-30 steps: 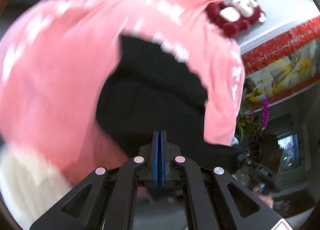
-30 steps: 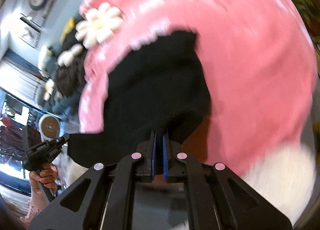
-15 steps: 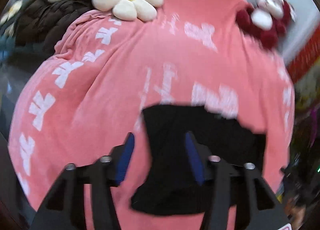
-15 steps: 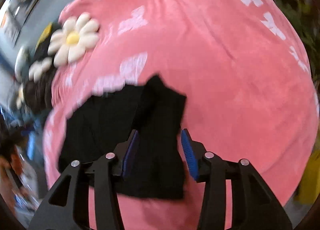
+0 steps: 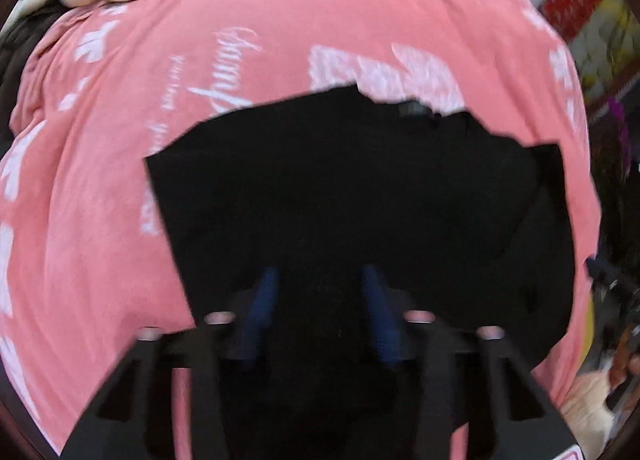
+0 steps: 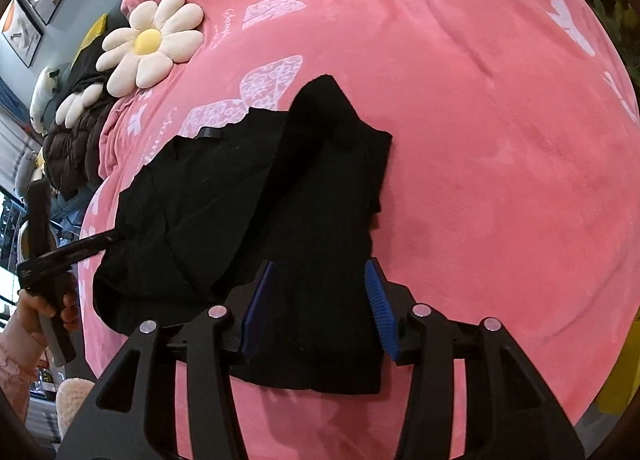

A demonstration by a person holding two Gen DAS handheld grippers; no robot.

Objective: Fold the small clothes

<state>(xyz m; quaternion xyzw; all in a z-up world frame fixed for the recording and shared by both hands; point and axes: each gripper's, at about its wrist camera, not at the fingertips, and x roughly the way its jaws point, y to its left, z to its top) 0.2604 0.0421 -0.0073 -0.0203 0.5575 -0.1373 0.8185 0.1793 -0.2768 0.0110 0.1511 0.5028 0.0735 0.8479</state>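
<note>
While the black garment (image 6: pixel 256 196) lies folded on the pink blanket (image 6: pixel 480 140), my right gripper (image 6: pixel 318 312) hangs spread above it, gripping nothing. My left gripper (image 5: pixel 320 308) is likewise parted and empty.

A garment (image 6: pixel 256 196) lies on a blanket (image 6: pixel 480 148), partly folded over itself. The right hand-held gripper (image 6: pixel 316 308) sits over its near edge, fingers apart on either side of the cloth. The left hand-held gripper (image 5: pixel 320 308) sits over the garment's opposite side. A daisy cushion (image 6: pixel 150 42) rests on the blanket behind the garment, beside a quilted jacket (image 6: pixel 72 140).
</note>
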